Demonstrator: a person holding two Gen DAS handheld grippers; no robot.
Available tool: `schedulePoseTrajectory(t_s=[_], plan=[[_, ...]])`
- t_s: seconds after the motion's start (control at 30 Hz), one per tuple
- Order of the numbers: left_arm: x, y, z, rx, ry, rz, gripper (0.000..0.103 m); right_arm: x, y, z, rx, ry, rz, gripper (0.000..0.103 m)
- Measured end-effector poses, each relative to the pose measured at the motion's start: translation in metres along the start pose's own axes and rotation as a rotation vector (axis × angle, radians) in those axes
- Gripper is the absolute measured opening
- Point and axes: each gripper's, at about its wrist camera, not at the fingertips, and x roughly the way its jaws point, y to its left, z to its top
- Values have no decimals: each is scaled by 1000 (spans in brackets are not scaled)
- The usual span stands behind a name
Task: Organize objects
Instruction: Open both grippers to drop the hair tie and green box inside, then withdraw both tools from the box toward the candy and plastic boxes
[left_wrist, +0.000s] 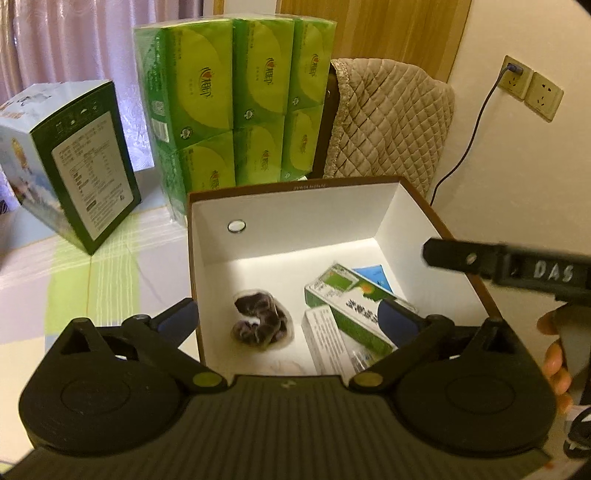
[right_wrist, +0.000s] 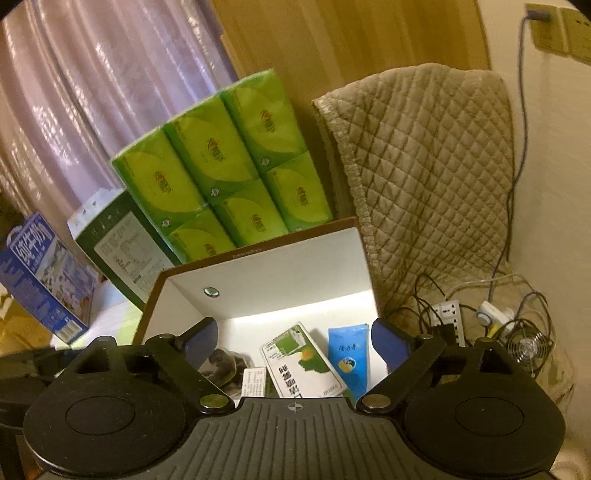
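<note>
Lying inside the open box (left_wrist: 207, 240), a dark bagged item (left_wrist: 260, 323) and green carton (left_wrist: 351, 302) are seen. Both the left gripper (left_wrist: 291, 317) and right gripper (right_wrist: 295, 338) are spread, empty. A power strip (right_wrist: 448, 319) is shown only by the right wrist view.

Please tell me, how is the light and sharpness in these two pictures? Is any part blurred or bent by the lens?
Left wrist view: dim, warm light; the floor of the open box glows brightest; the right tool crossing in is motion-blurred. Right wrist view: the tissue pack and curtain bow and lean from fisheye distortion; print on the green carton is soft; corners are vignetted black.
</note>
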Motion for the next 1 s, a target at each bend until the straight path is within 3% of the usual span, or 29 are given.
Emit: schedulePoseTrajectory(t_s=[0.3, 0.7, 1.0], plan=[[-42, 1, -23, -39, -22, -24, 102, -39, -1, -26, 38, 13, -5, 88], [-98, -1, -59, -23, -62, 23, 102, -72, 19, -67, -1, 64, -24, 88], [-132, 12, -96, -53, -46, 45, 102, -97, 46, -99, -43, 88, -27, 89]])
